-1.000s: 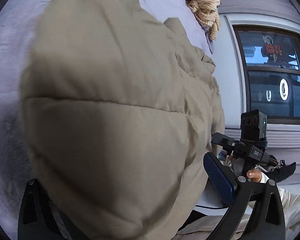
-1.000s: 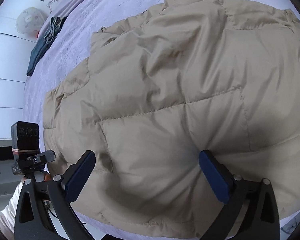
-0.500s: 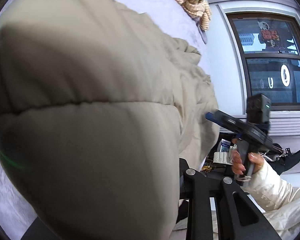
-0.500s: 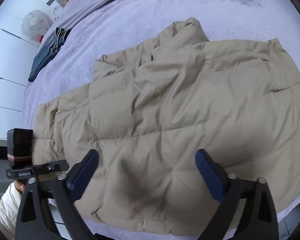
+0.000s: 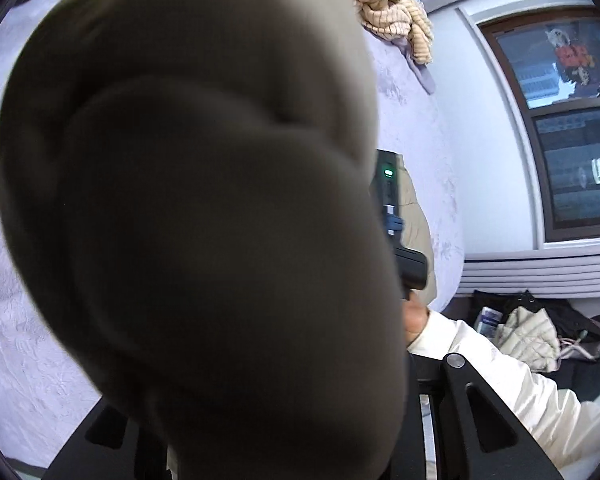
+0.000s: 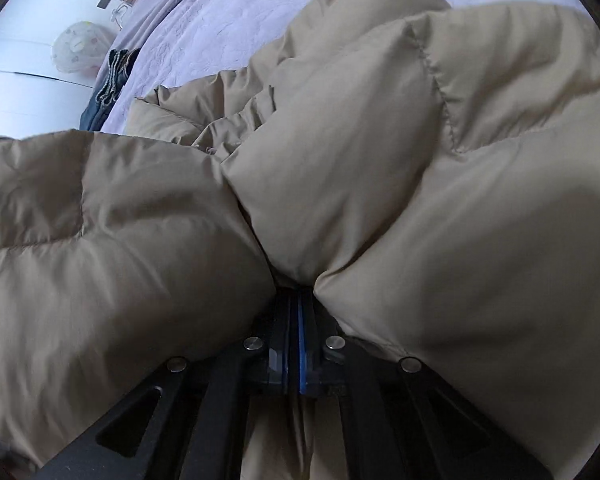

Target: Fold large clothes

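A lavender textured bedspread carries the puffy tan quilted down jacket across its middle. The right gripper is clenched on the jacket's hem. The left gripper's state is hidden by bulging fabric.

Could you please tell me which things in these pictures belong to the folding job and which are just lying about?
Part of the job:
- tan puffer jacket
- right tool, shut on the jacket
- left tool, its tips hidden behind the jacket
- lilac bed cover under the jacket

Just lying about:
- folded jeans
- cream knitted garment
- clothes heap on the floor
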`<state>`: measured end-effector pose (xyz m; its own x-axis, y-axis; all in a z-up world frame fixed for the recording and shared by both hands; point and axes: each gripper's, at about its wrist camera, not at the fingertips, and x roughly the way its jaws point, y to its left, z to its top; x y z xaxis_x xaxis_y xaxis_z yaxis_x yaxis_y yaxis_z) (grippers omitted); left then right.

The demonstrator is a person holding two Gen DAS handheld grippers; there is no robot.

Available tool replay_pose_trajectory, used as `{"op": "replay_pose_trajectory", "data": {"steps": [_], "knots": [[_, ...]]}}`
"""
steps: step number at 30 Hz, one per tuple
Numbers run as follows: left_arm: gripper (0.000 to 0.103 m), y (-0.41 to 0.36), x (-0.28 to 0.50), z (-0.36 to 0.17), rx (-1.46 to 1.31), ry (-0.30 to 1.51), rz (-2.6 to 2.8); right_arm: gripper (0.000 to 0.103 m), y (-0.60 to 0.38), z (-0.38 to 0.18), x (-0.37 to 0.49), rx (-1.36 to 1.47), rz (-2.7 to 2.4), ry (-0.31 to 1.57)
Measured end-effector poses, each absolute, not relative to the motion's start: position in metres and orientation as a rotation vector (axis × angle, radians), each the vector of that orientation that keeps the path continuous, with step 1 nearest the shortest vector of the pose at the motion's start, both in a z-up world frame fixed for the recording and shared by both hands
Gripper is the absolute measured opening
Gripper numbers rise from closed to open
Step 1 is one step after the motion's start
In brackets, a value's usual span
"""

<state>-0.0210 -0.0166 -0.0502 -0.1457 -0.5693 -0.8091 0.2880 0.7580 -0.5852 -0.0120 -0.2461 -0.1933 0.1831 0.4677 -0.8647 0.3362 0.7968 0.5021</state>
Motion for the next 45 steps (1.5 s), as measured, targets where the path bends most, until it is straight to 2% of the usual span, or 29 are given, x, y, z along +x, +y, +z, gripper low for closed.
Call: {"op": "replay_pose_trajectory", "data": {"steps": [2,4,6,8,9,11,12,16,20,24,26,27,28,32,35,38,39,40,41,45], "knots": [[0.035,-0.043,-0.024,-0.044,-0.181,1.544,-0.744,0.000,-0.252,-0.200,-0.010,0.750,0.121,1.421],[0.049,-0.068,-0.025,-0.042,-0.141,1.550,-0.729,0.000,-0.261,-0.207,-0.009,0.824,0.145,1.428],[0.050,-0.091,-0.025,-0.039,-0.105,1.563,-0.713,0.000,-0.269,-0.205,-0.007,0.880,0.168,1.425],[0.059,-0.109,-0.026,-0.037,-0.086,1.581,-0.725,0.000,-0.281,-0.191,-0.015,0.895,0.178,1.382],[0.068,-0.119,-0.025,-0.036,-0.090,1.591,-0.733,0.003,-0.292,-0.180,-0.022,0.905,0.187,1.348],[0.072,-0.140,-0.025,-0.036,-0.077,1.617,-0.754,0.003,-0.314,-0.161,-0.041,0.908,0.175,1.294],[0.078,-0.150,-0.026,-0.037,-0.073,1.627,-0.779,0.003,-0.329,-0.153,-0.052,0.926,0.147,1.270],[0.078,-0.197,-0.023,-0.055,-0.109,1.680,-0.892,0.003,-0.379,-0.134,-0.105,0.988,0.043,1.179],[0.078,-0.232,-0.019,-0.089,-0.284,1.745,-1.103,0.003,-0.410,-0.127,-0.157,1.034,-0.059,1.135],[0.078,-0.259,-0.015,-0.113,-0.231,1.696,-1.112,0.005,-0.419,-0.115,-0.203,1.054,-0.134,1.122],[0.078,-0.268,-0.019,-0.114,-0.212,1.676,-1.112,0.026,-0.419,-0.102,-0.226,1.047,-0.160,1.116],[0.078,-0.279,-0.021,-0.115,-0.193,1.664,-1.109,0.060,-0.420,-0.093,-0.237,1.040,-0.161,1.102],[0.078,-0.284,-0.022,-0.114,-0.168,1.652,-1.106,0.080,-0.421,-0.085,-0.246,1.033,-0.156,1.085],[0.078,-0.293,-0.029,-0.113,-0.085,1.606,-1.107,0.084,-0.419,-0.051,-0.284,1.045,-0.047,0.985],[0.078,-0.291,-0.035,-0.108,-0.013,1.567,-1.103,0.090,-0.403,-0.042,-0.271,1.078,0.063,0.967],[0.078,-0.264,-0.042,-0.087,0.019,1.460,-1.103,0.089,-0.386,-0.055,-0.234,0.999,-0.013,1.052],[0.078,-0.256,-0.039,-0.071,0.028,1.381,-1.091,0.072,-0.383,-0.060,-0.226,0.960,-0.058,1.087],[0.078,-0.246,-0.034,-0.061,0.042,1.314,-1.068,0.022,-0.380,-0.064,-0.215,0.924,-0.084,1.103],[0.078,-0.234,-0.029,-0.051,0.058,1.239,-1.026,0.014,-0.378,-0.065,-0.207,0.860,-0.107,1.125],[0.078,-0.188,0.001,-0.052,0.120,1.103,-0.816,0.012,-0.373,-0.053,-0.200,0.572,-0.188,1.144]]}}
